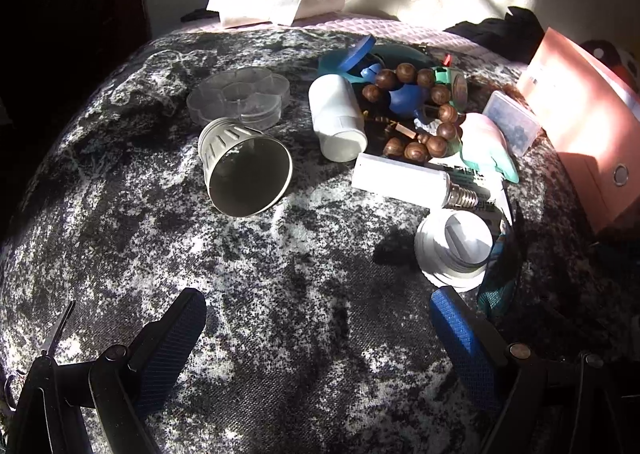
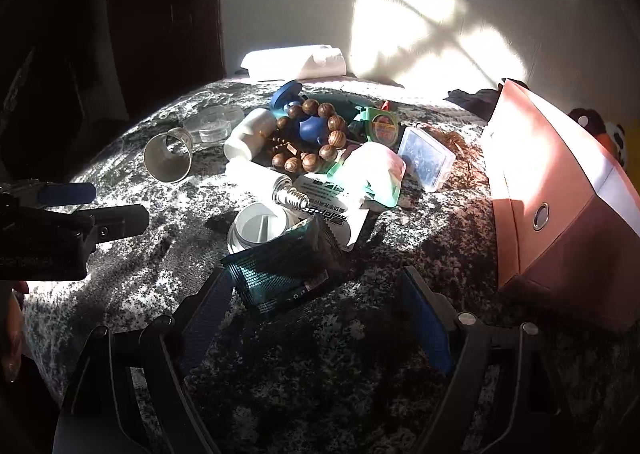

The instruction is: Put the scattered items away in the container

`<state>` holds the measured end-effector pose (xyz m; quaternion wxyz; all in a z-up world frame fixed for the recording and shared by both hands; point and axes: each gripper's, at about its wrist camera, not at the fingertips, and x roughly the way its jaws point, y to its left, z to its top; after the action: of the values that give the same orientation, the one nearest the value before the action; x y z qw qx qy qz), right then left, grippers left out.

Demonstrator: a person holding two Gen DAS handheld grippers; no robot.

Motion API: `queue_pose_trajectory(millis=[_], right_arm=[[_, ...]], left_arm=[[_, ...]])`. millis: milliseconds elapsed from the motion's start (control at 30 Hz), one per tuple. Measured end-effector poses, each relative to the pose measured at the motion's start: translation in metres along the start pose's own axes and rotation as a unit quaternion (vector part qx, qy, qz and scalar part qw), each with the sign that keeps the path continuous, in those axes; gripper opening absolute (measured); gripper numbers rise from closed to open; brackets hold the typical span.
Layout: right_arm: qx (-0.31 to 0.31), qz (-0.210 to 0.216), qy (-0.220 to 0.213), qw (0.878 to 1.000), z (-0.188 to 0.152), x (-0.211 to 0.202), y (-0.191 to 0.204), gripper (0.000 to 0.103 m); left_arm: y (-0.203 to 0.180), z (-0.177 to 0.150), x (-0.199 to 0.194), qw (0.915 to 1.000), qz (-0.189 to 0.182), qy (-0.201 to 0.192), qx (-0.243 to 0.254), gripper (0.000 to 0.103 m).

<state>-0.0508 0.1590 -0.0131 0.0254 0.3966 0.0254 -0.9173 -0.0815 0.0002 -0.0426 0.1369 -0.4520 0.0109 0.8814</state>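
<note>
A pile of small items lies on a mottled black-and-white blanket [image 1: 280,254]: a wooden bead bracelet [image 1: 420,113] [image 2: 316,133], a white bottle [image 1: 338,117], a white bulb [image 1: 408,181], a white round cap [image 1: 456,246] [image 2: 260,230] and a clear lidded box [image 2: 426,161]. A metal cup [image 1: 244,169] lies on its side to the left. The pink container [image 2: 552,197] stands at the right. My left gripper [image 1: 316,306] is open over bare blanket. My right gripper [image 2: 316,286] is open, its left finger beside a dark green mesh packet [image 2: 280,274].
A clear flower-shaped box [image 1: 240,93] sits behind the cup. A folded white cloth [image 1: 276,1] and dark clothing [image 1: 504,33] lie at the far edge by the sunlit wall. A dark curtain [image 2: 160,13] hangs at the left. My left gripper [image 2: 96,205] shows at the right wrist view's left edge.
</note>
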Motion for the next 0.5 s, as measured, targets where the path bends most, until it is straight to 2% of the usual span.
queue_pose_trajectory(millis=[167,433,467,500], right_arm=[[-0.013,0.023,0.023,0.999,-0.002,0.024,0.011,0.085],[-0.030,-0.008,0.041,0.999,-0.002,0.049,0.024,0.084],[-0.028,-0.009,0.045,0.999,-0.002,0.052,0.024,0.077],[-0.025,-0.010,0.049,0.998,-0.002,0.054,0.023,0.062]], left_arm=[[-0.003,0.001,0.007,0.9999,-0.002,0.010,0.007,0.094],[-0.012,-0.001,0.014,0.9996,-0.006,0.019,0.020,0.094],[-0.012,-0.001,0.015,0.9996,-0.005,0.019,0.021,0.094],[-0.013,-0.001,0.015,0.9995,-0.005,0.020,0.022,0.094]])
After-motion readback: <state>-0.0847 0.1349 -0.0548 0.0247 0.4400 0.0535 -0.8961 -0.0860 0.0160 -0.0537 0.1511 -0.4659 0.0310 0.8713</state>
